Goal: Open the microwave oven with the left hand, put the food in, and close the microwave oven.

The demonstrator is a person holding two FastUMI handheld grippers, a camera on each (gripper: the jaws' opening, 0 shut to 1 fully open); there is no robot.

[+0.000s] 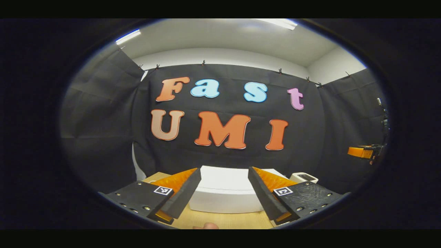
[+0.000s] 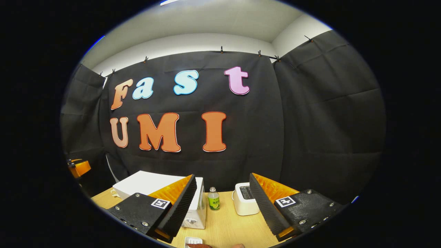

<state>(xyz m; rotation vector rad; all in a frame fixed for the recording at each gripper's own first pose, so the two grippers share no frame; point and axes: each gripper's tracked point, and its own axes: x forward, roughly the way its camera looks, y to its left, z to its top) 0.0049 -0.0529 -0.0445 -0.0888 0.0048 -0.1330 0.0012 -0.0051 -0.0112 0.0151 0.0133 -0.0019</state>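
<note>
The white microwave (image 1: 224, 198) sits shut on the wooden table, straight ahead of my left gripper (image 1: 224, 170), whose jaws stand open and empty above the table, apart from the oven. In the right gripper view the microwave (image 2: 144, 182) is at the left, its front with a knob (image 2: 191, 220) turned toward the table's middle. My right gripper (image 2: 222, 176) is open too, with nothing between its fingers. Reddish-brown food (image 2: 198, 246) lies in a small white dish (image 2: 193, 240) at the bottom edge of that view, below the gripper. Each gripper appears in orange at the other view's side: right (image 1: 361, 152), left (image 2: 79, 167).
A small green-labelled bottle (image 2: 213, 199) stands just right of the microwave, and a white toaster (image 2: 245, 199) right of that; the toaster (image 1: 303, 177) is also in the left gripper view. The wooden table (image 2: 227, 224) runs toward me. Black cloth walls close the booth behind and beside.
</note>
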